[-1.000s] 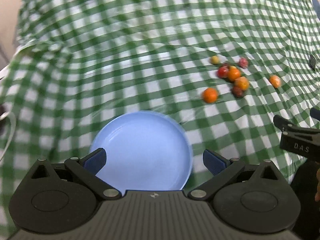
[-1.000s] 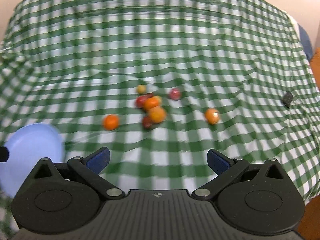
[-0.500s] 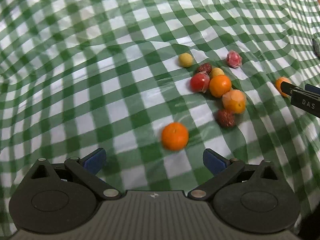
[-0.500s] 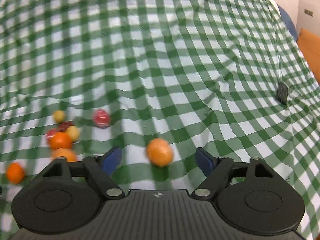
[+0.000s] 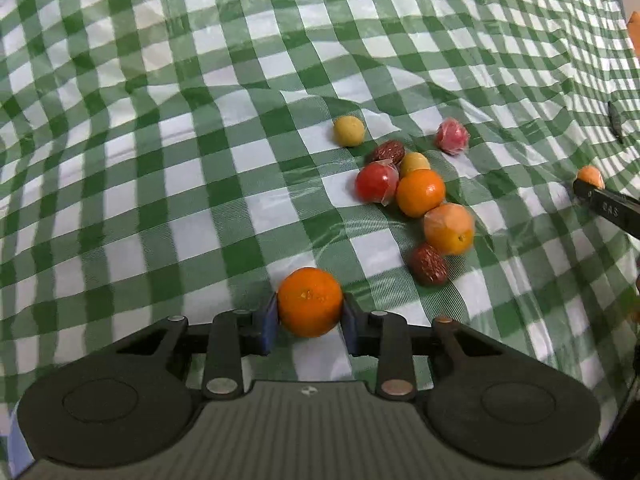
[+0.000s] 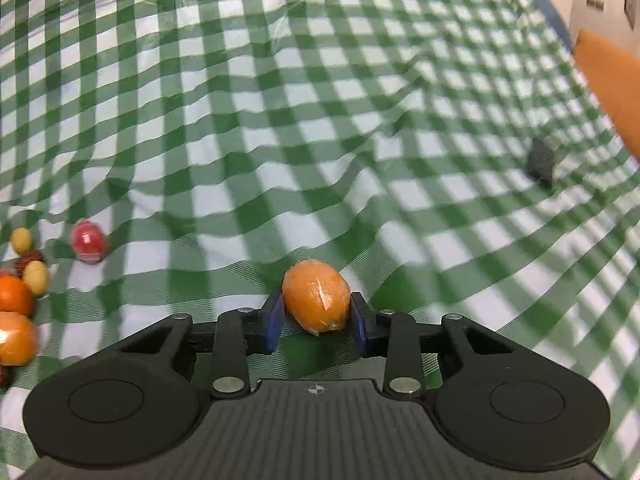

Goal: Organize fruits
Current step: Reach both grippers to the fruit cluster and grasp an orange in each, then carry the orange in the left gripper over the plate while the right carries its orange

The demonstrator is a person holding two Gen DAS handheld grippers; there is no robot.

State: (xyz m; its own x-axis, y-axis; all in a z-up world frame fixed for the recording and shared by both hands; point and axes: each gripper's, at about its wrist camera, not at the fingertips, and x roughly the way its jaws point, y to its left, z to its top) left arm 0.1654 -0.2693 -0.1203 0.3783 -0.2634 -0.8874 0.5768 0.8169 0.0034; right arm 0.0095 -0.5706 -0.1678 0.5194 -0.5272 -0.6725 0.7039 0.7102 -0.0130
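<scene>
My left gripper (image 5: 309, 316) is shut on an orange tangerine (image 5: 310, 307) on the green checked cloth. Beyond it lies a cluster of fruit: another tangerine (image 5: 420, 192), a wrapped orange (image 5: 449, 229), a red fruit (image 5: 377, 181), two brown dates (image 5: 429, 264), two yellow balls (image 5: 349, 131) and a wrapped red one (image 5: 451, 136). My right gripper (image 6: 317, 316) is shut on a wrapped oval orange fruit (image 6: 317, 301). It also shows at the right edge of the left wrist view (image 5: 590, 176), with the right gripper's finger (image 5: 606, 206) beside it.
A small dark object (image 6: 541, 163) lies on the cloth at the far right. An orange cushion-like shape (image 6: 612, 88) sits past the table's right edge. The cloth (image 5: 200, 160) is wrinkled. The fruit cluster shows at the left edge of the right wrist view (image 6: 16, 300).
Both grippers have moved in on the fruit and shut: the left on the lone tangerine, the right on the wrapped orange fruit. The blue plate has left the views.
</scene>
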